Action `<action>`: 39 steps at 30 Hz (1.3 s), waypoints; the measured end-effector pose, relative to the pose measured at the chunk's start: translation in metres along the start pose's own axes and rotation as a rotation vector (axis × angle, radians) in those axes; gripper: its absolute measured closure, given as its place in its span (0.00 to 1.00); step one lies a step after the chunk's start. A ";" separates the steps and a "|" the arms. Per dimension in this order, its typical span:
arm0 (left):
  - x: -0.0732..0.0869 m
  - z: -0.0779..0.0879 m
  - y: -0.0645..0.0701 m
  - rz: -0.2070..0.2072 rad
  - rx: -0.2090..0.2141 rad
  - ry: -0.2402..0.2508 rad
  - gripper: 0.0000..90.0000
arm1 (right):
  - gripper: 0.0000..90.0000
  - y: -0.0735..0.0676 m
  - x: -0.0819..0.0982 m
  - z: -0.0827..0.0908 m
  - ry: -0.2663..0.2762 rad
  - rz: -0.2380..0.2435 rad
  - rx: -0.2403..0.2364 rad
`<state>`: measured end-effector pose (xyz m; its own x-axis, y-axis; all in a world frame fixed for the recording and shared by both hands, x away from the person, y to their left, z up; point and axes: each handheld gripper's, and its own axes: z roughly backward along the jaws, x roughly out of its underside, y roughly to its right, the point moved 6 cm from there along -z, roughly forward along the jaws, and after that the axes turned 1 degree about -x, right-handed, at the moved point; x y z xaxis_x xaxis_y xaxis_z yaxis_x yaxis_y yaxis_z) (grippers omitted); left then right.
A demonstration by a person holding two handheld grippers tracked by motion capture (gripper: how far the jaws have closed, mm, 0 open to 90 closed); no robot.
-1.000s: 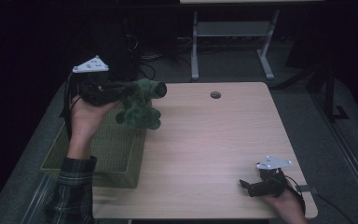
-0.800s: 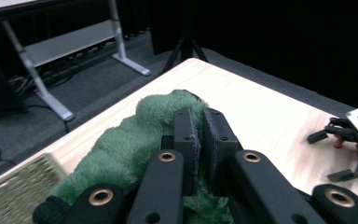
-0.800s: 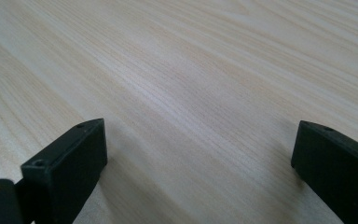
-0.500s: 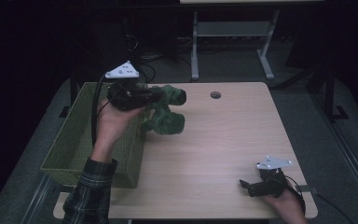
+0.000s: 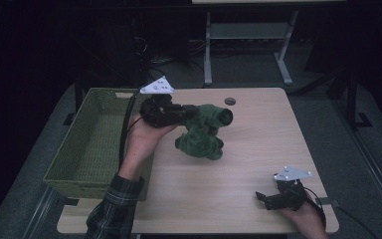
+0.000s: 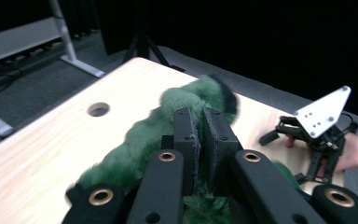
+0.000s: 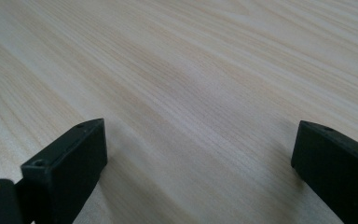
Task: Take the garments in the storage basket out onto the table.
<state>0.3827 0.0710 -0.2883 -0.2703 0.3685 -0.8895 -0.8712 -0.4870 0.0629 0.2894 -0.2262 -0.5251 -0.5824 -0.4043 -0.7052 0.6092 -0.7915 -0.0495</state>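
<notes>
A green plush toy [image 5: 204,132] hangs just above the middle of the wooden table [image 5: 258,149]. My left gripper [image 5: 191,113] is shut on the toy's upper part, and the rest droops below the jaws. In the left gripper view the two pads [image 6: 189,135] press close together on green fur [image 6: 135,149]. My right gripper [image 5: 263,197] rests at the table's front right corner, pointing left. In the right gripper view it [image 7: 196,154] stands open, with bare wood between the jaws.
A green woven basket [image 5: 67,144] stands at the table's left edge, under my left forearm. A round cable hole [image 5: 230,101] sits near the table's far edge. A metal desk frame [image 5: 208,55] stands on the floor beyond the table.
My left gripper has carried the plush toy rightward and slightly down, from above the basket to above the middle of the table. The right gripper has stayed where it was.
</notes>
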 end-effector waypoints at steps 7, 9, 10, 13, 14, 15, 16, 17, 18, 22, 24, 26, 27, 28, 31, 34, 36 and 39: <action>0.007 -0.031 0.016 0.002 0.055 -0.015 0.94 | 0.03 0.000 0.000 0.000 0.001 -0.001 0.000; 0.008 -0.035 0.017 0.001 0.061 -0.020 0.94 | 0.03 0.000 0.000 0.000 0.002 0.002 0.000; 0.011 -0.044 0.021 0.003 0.073 -0.025 0.94 | 0.03 0.000 0.000 0.000 0.002 0.002 0.000; 0.015 -0.052 0.024 0.000 0.080 -0.039 0.94 | 0.03 0.000 0.000 0.000 0.002 0.002 0.000; 0.018 -0.057 0.025 0.003 0.083 -0.043 0.94 | 0.03 0.000 0.000 0.000 0.002 0.002 0.000; 0.021 -0.061 0.027 0.003 0.086 -0.050 0.94 | 0.03 0.000 0.000 0.000 0.002 0.002 0.000; 0.025 -0.067 0.028 0.006 0.090 -0.057 0.94 | 0.03 0.000 0.000 0.000 0.002 0.002 0.000; 0.029 -0.072 0.030 0.007 0.098 -0.065 0.94 | 0.03 0.000 0.000 0.000 0.002 0.002 0.000; 0.032 -0.075 0.031 0.008 0.103 -0.072 0.94 | 0.03 0.000 0.000 0.000 0.002 0.002 0.000; 0.054 -0.096 0.035 0.032 0.124 -0.111 0.94 | 0.03 0.000 0.000 0.000 0.000 0.000 -0.001; 0.061 -0.102 0.036 0.043 0.130 -0.123 0.94 | 0.03 0.000 0.000 0.000 0.000 0.001 0.000; 0.068 -0.106 0.036 0.042 0.133 -0.141 0.94 | 0.03 0.000 0.000 0.000 0.000 0.001 0.000; 0.068 -0.106 0.036 0.042 0.133 -0.141 0.94 | 0.03 0.000 0.000 0.000 0.000 0.001 0.000; 0.072 -0.107 0.036 0.042 0.132 -0.146 0.94 | 0.03 0.000 0.000 0.000 0.000 0.001 0.000; 0.082 -0.110 0.037 0.053 0.135 -0.158 0.94 | 0.03 0.000 0.000 0.000 0.000 0.001 0.000; 0.097 -0.113 0.036 0.061 0.139 -0.184 0.94 | 0.03 0.000 0.000 0.000 -0.001 0.001 0.000; 0.105 -0.115 0.034 0.066 0.140 -0.195 0.94 | 0.03 0.000 0.000 0.000 -0.001 0.002 0.000; 0.116 -0.118 0.032 0.065 0.130 -0.215 0.94 | 0.03 0.000 0.000 0.000 -0.001 0.002 0.000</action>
<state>0.3721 0.0049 -0.4430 -0.3965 0.5060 -0.7660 -0.8906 -0.4145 0.1872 0.2894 -0.2263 -0.5253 -0.5819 -0.4060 -0.7047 0.6102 -0.7908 -0.0483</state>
